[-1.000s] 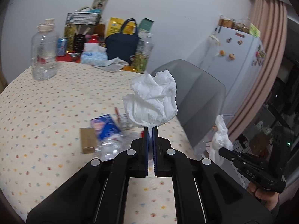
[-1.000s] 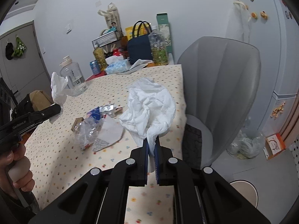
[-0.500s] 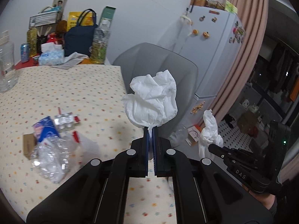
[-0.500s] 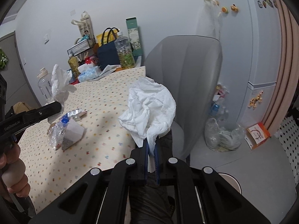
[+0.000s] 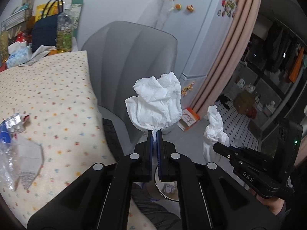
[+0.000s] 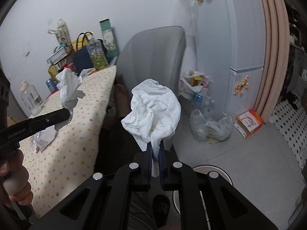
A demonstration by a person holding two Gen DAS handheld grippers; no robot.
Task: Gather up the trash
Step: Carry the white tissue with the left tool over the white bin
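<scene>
My left gripper [image 5: 154,134] is shut on a crumpled white tissue [image 5: 156,106], held in the air past the table's right edge. My right gripper [image 6: 155,147] is shut on a second crumpled white tissue [image 6: 152,113], above the floor beside the grey chair. The right gripper and its tissue [image 5: 214,128] show at the right of the left wrist view. The left gripper's tissue [image 6: 69,94] shows at the left of the right wrist view. A round white bin [image 6: 220,172] sits on the floor below the right gripper; it also shows under the left gripper [image 5: 168,189].
The table [image 5: 48,88] with a dotted cloth still carries a crushed plastic bottle [image 5: 7,157], wrappers [image 5: 15,120] and a paper scrap [image 5: 28,161]. A grey chair [image 6: 153,57], a clear bag of bottles [image 6: 209,128], an orange box [image 6: 249,122] and the fridge [image 6: 243,38] stand nearby.
Both grippers have swung right, away from the table and out over the floor, each still holding its tissue. The white bin has come into view below them.
</scene>
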